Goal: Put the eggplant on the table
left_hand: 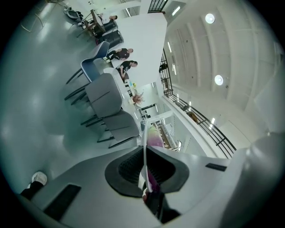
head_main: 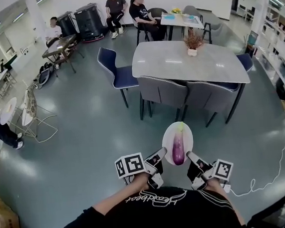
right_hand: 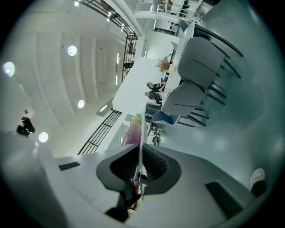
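A purple eggplant [head_main: 179,147] with a green stem end lies on a white plate [head_main: 167,134], carried level above the floor. My left gripper [head_main: 159,159] is shut on the plate's left rim [left_hand: 144,147], and the eggplant [left_hand: 155,137] shows beyond the jaws. My right gripper [head_main: 192,158] is shut on the plate's right rim [right_hand: 140,142], with the eggplant [right_hand: 132,132] seen edge-on. The grey table [head_main: 178,65] stands ahead, a couple of steps away.
Two grey chairs [head_main: 164,91] are tucked in along the table's near side, and a blue chair [head_main: 116,72] stands at its left end. A small potted plant [head_main: 193,42] sits on the table. People sit at the back. A white cable [head_main: 268,174] trails on the floor at right.
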Demonstrator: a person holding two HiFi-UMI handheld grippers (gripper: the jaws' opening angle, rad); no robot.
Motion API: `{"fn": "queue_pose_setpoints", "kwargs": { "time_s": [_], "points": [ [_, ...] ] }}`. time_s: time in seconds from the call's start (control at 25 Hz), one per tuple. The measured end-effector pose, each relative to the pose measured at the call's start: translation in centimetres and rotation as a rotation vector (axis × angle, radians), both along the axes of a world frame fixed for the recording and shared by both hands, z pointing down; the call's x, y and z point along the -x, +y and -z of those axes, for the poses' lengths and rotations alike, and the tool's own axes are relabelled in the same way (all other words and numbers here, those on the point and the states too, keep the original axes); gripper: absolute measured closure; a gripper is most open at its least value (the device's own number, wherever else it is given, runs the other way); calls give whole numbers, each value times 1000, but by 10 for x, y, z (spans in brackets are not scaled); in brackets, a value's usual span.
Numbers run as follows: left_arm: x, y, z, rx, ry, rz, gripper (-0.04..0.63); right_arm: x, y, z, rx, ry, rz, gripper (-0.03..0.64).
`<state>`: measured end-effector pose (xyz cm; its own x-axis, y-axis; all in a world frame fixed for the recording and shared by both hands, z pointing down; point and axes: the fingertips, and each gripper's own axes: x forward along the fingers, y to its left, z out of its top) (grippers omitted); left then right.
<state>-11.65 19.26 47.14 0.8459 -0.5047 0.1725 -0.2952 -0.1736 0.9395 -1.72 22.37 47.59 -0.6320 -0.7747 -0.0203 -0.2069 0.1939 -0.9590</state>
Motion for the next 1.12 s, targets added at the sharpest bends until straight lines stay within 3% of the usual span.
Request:
{"fn": "queue_pose_setpoints", "kwargs": {
  "time_s": [0.4,1.12],
  "points": [
    [6,-44,-7,30,28,-14,572,7,-43,-4,8,-1,-13,583],
    [10,-96,7,-7,15,33,572,8,-102,6,-27,-14,49,583]
  ]
}}
